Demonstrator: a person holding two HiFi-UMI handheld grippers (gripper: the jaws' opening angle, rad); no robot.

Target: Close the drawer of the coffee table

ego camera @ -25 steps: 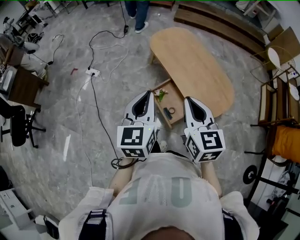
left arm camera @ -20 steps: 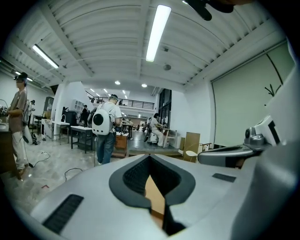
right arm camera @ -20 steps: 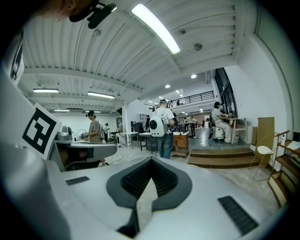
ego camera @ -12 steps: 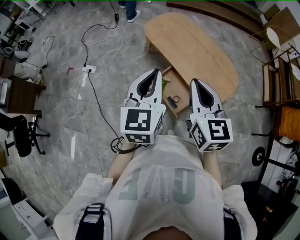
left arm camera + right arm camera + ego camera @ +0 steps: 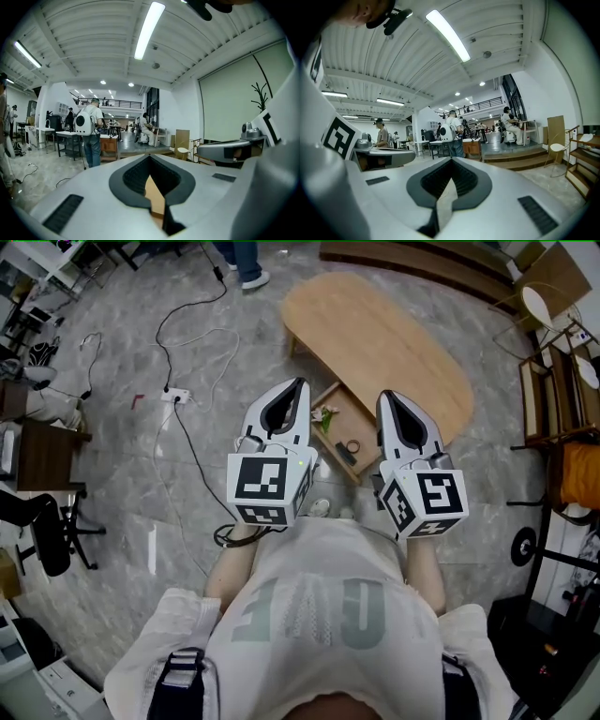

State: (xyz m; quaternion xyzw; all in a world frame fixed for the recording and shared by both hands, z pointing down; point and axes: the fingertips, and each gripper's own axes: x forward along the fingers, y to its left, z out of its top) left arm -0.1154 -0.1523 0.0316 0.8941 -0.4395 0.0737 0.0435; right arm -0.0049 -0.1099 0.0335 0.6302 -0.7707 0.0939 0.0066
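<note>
Both grippers have come forward toward the table [image 5: 394, 329] since a second ago, and their tips now sit close to its near edge instead of further back over the floor [image 5: 141, 474]. The left gripper [image 5: 299, 384] is fully closed, its pads meeting at the tip, and it holds nothing. Through the thin slit behind the pads only the tan wood of the table shows. The right gripper [image 5: 386, 397] is closed the same way and is also empty, with pale floor showing through its slit. Both point nearly level, out across the room.

The drawer [image 5: 360, 420] is still pulled out from the table's near long side, toward the person [image 5: 319, 624]. In the head view it lies between the two grippers, and neither touches it. Inside it, nearest the table's left end, lies a small green and white sprig [image 5: 324, 415]. A little ring [image 5: 352, 446] and a small dark thing [image 5: 344, 457] lie nearer the drawer's front.

Left of the table, well apart from it, a white power strip [image 5: 175, 395] lies on the floor with a black cable [image 5: 192, 451] running from it toward the person. Beyond the table's far left end stand another person's legs [image 5: 244, 259].
</note>
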